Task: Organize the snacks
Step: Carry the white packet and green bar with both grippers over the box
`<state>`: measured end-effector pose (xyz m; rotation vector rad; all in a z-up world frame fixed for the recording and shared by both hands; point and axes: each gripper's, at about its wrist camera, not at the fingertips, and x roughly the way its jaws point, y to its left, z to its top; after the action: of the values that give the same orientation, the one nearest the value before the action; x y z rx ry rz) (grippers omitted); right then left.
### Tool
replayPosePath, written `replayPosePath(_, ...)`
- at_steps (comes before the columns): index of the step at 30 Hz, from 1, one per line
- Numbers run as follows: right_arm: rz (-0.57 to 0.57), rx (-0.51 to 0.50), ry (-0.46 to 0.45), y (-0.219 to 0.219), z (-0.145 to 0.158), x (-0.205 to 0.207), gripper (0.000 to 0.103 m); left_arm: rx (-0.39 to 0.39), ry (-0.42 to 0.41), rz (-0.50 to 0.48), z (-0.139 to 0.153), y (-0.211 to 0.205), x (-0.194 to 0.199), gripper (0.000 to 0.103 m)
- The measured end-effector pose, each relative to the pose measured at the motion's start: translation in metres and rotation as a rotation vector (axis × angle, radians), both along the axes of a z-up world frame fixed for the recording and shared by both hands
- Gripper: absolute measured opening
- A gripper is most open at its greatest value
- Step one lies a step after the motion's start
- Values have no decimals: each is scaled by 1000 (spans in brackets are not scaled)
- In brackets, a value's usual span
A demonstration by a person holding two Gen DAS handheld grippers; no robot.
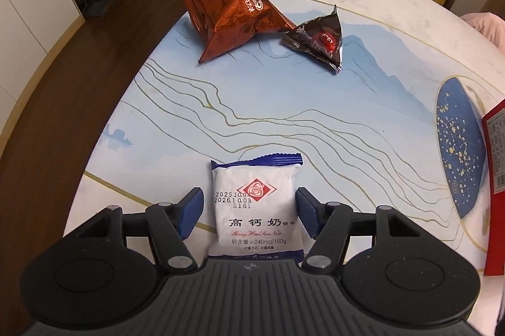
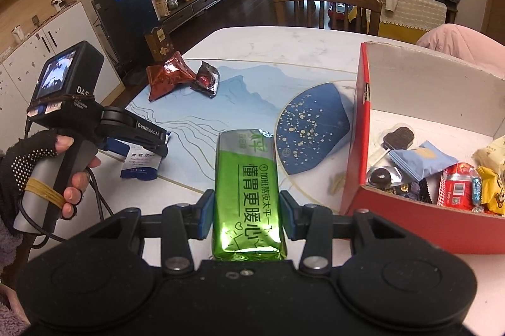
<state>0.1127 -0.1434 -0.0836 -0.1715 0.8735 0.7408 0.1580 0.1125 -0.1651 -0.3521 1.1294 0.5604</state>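
Note:
A white and blue biscuit packet lies flat on the table between the fingers of my left gripper. The jaws are open, and a narrow gap shows on its left side. In the right wrist view the left gripper hangs over that packet, held by a gloved hand. My right gripper is shut on a green foil packet and holds it above the table. To its right stands a red box with several snacks inside.
An orange Oreo packet and a dark M&M's packet lie side by side at the far end of the patterned table. The red box's edge shows at the right. A wooden chair stands behind the table.

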Motion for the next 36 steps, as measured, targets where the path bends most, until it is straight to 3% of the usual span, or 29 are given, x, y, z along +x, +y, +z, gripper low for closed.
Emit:
replayPosePath(2, 1, -2, 0, 0, 0, -1, 42, 7, -3, -2, 1, 0, 0, 54)
replayPosePath(5, -1, -2, 0, 0, 0, -2, 42, -4, -12, -4, 2, 2, -1, 51)
replayPosePath(16, -22, -16, -33, -9, 16, -4, 42, -47, -60, -22, 8, 3, -16, 50)
replayPosePath(26, -93, -14, -98, -35, 41, 4, 42, -64, -203, -166, 66, -44, -20, 50)
replayPosePath(36, -192, -14, -156, -80, 57, 33, 41, -55, -290, -362, 120, -116, 11, 50)
